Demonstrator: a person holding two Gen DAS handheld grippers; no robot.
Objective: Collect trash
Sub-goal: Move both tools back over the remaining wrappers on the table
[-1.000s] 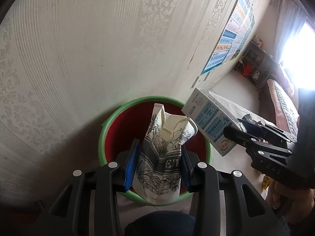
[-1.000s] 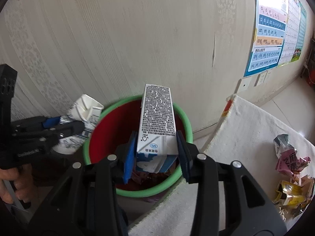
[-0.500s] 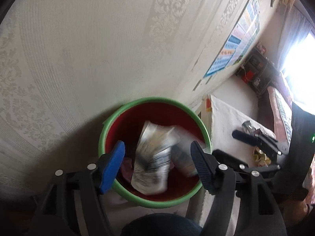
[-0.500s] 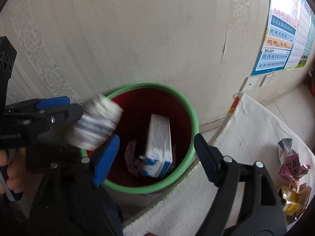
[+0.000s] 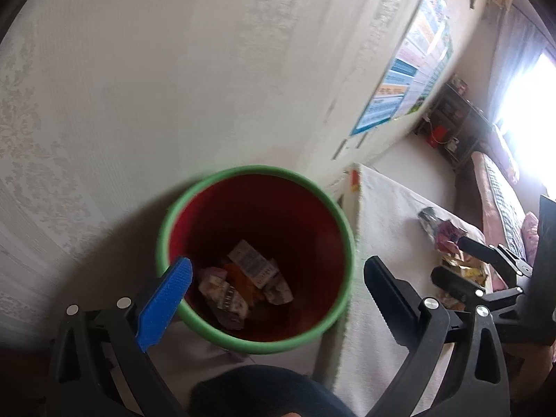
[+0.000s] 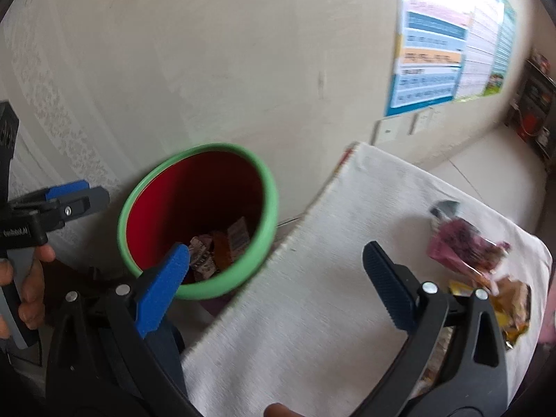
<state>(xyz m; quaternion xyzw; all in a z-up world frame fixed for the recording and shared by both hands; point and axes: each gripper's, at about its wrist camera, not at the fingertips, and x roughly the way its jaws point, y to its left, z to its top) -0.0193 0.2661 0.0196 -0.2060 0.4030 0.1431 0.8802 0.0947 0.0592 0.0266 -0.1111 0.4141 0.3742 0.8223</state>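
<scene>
A red bin with a green rim [image 5: 340,222] [image 6: 269,187] stands against the wall. Cartons and wrappers [image 5: 250,264] [image 6: 222,243] lie at its bottom. My left gripper [image 5: 278,271] is open and empty above the bin. My right gripper [image 6: 276,260] is open and empty, over the edge between bin and white-cloth table [image 6: 312,295]. It also shows in the left wrist view [image 5: 448,260]. The left gripper shows at the far left of the right wrist view [image 6: 92,196]. A pink wrapper [image 6: 462,246] [image 5: 443,232] and yellow wrappers [image 6: 504,299] [image 5: 465,271] lie on the table.
A patterned wall [image 5: 173,69] stands behind the bin, with a poster [image 6: 448,55] on it. A dark shelf [image 5: 451,121] and a sofa [image 5: 500,191] stand at the far right by a bright window.
Both grippers opened. The patterned paper bag and the milk carton dropped into the bin. The right gripper has swung right toward the table.
</scene>
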